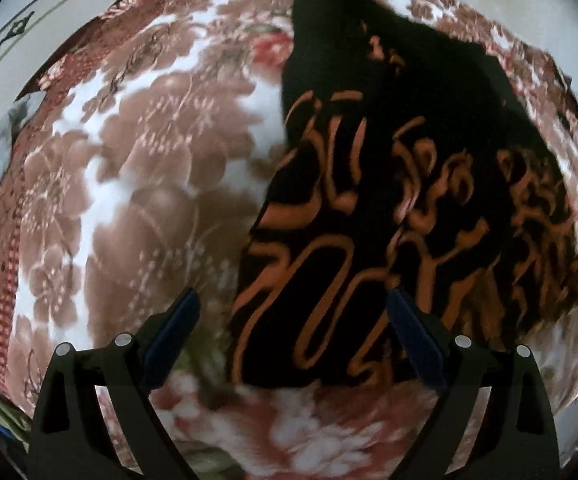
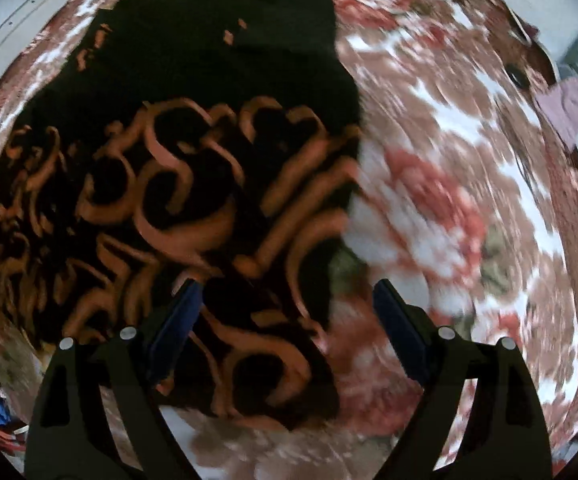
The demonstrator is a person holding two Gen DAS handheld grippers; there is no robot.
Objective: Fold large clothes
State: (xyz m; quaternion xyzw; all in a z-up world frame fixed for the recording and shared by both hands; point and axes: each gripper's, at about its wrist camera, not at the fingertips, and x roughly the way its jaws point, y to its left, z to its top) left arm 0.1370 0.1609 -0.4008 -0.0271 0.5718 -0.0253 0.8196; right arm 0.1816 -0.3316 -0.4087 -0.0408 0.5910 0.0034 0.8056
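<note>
Floral blanket (image 1: 137, 184) carries one black garment (image 1: 409, 128); two hand-held grippers, left (image 1: 293, 304) and right (image 2: 285, 292), both spread wide, empty.

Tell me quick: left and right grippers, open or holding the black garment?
Left gripper: open, empty, above the black garment.
Right gripper: open, empty, over the garment's edge on the floral blanket.

floral blanket (image 1: 137, 184) brown, red, white | pink cloth (image 2: 569, 100) at its edge | white wall (image 1: 49, 12)
</note>
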